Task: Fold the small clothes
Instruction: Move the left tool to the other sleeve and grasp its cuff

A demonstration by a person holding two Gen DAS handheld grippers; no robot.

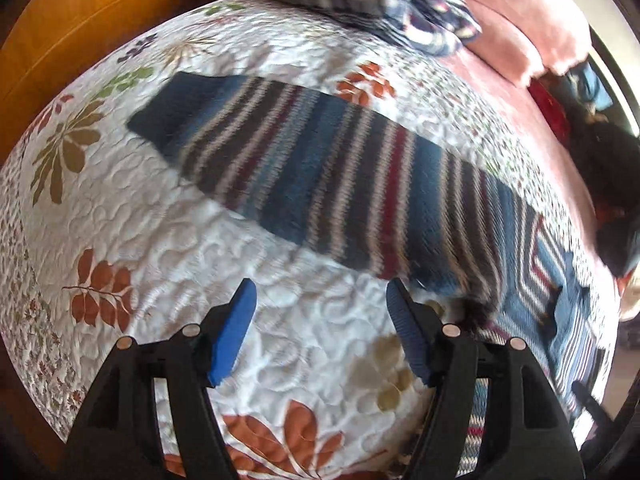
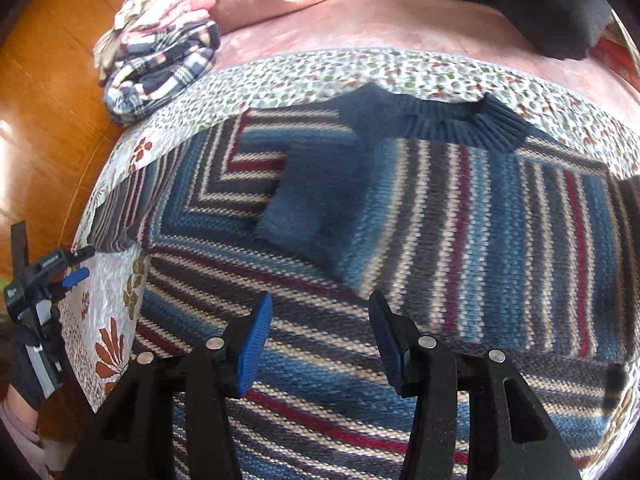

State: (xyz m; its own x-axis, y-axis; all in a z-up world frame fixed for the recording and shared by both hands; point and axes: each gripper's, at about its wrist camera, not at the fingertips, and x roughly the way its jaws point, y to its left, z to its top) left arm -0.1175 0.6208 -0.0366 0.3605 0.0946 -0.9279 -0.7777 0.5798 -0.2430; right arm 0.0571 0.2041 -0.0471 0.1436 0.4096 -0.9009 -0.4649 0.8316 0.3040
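A knitted sweater with blue, dark, cream and red stripes lies flat on a leaf-patterned quilt (image 1: 132,216). Its left sleeve (image 1: 312,168) stretches straight out over the quilt, navy cuff at the far end. My left gripper (image 1: 320,286) hovers open over bare quilt just in front of that sleeve, holding nothing. In the right wrist view the sweater body (image 2: 460,240) fills the frame, its navy ribbed collar (image 2: 440,124) at the far edge. The other sleeve is folded across the chest, ending in a blue cuff (image 2: 304,208). My right gripper (image 2: 320,300) is open just above the body.
A pile of folded plaid clothes (image 2: 160,68) sits at the quilt's far left corner, beside pink bedding (image 2: 360,24). A dark garment (image 2: 560,12) lies at the far right. Wooden floor (image 2: 48,100) borders the bed on the left. The left gripper (image 2: 74,272) shows at the left edge.
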